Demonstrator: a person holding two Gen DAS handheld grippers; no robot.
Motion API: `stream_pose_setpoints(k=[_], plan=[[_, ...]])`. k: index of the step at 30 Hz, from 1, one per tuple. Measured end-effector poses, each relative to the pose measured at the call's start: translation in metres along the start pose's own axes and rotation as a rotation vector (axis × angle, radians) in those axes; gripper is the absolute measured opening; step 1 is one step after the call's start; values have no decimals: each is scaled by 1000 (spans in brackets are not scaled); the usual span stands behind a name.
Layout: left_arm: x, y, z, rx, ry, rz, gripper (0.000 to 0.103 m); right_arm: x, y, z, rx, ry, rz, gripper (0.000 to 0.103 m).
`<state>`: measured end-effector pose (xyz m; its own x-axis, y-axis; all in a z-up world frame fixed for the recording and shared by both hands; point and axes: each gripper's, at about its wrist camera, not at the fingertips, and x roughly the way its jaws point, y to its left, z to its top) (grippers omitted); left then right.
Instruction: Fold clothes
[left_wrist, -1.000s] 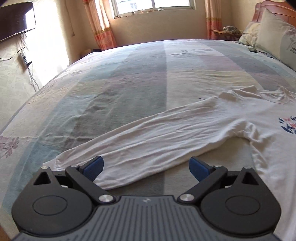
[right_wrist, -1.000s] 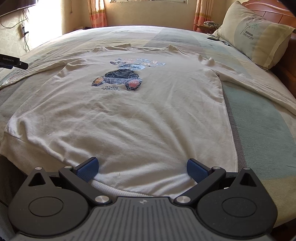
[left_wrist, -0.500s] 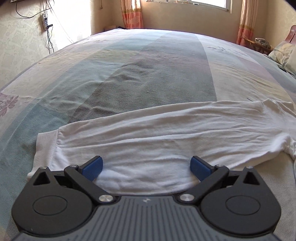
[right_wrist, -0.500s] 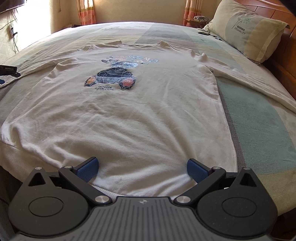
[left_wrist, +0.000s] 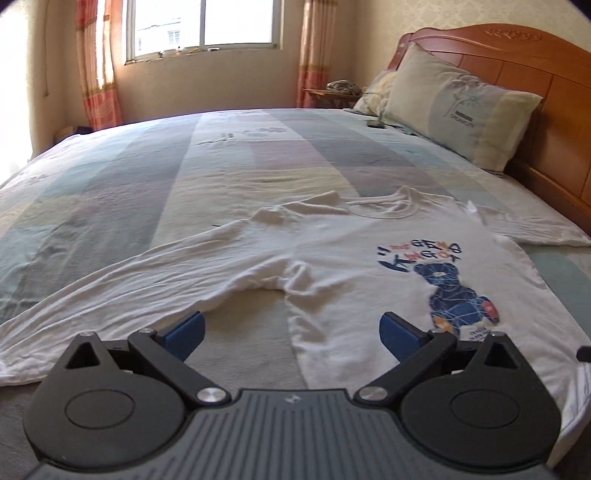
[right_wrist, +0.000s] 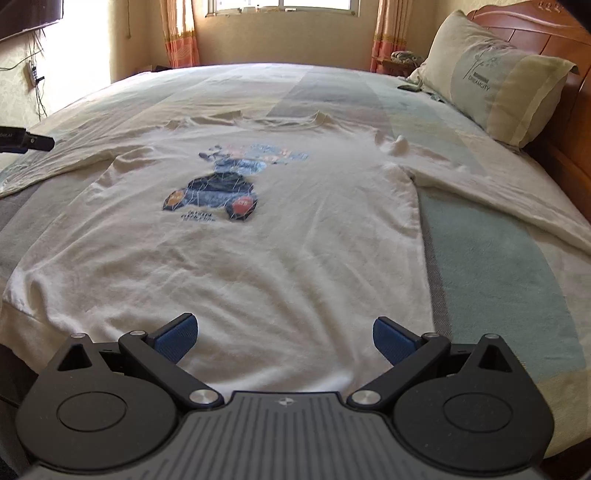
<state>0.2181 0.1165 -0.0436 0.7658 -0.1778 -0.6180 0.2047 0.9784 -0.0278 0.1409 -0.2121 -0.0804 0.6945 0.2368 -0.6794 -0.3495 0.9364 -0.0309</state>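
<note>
Jaws spread wide on both the left gripper (left_wrist: 291, 330) and right gripper (right_wrist: 284, 338), holding nothing. Hovering over white long-sleeved cotton shirt with bear print (right_wrist: 258, 236), flat on striped bed (left_wrist: 147, 177). Folding not begun. Next: pinch a sleeve, bring toward bear print.

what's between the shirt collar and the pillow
Only bare striped bedsheet lies between the shirt collar and the pillow; a small dark object sits by the pillow. The right wrist view shows it best.
</note>
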Motion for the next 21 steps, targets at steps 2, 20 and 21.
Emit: stream_pose_setpoints(k=[2, 20, 21], plan=[[7, -32, -3, 43, 10, -45, 101, -3, -29, 17, 5, -54, -42, 103], [49, -112, -19, 105, 177, -100, 101, 142, -326, 104, 128, -7, -309, 103], [50, -113, -19, 107, 180, -100, 101, 146, -333, 101, 138, 1, -310, 103]])
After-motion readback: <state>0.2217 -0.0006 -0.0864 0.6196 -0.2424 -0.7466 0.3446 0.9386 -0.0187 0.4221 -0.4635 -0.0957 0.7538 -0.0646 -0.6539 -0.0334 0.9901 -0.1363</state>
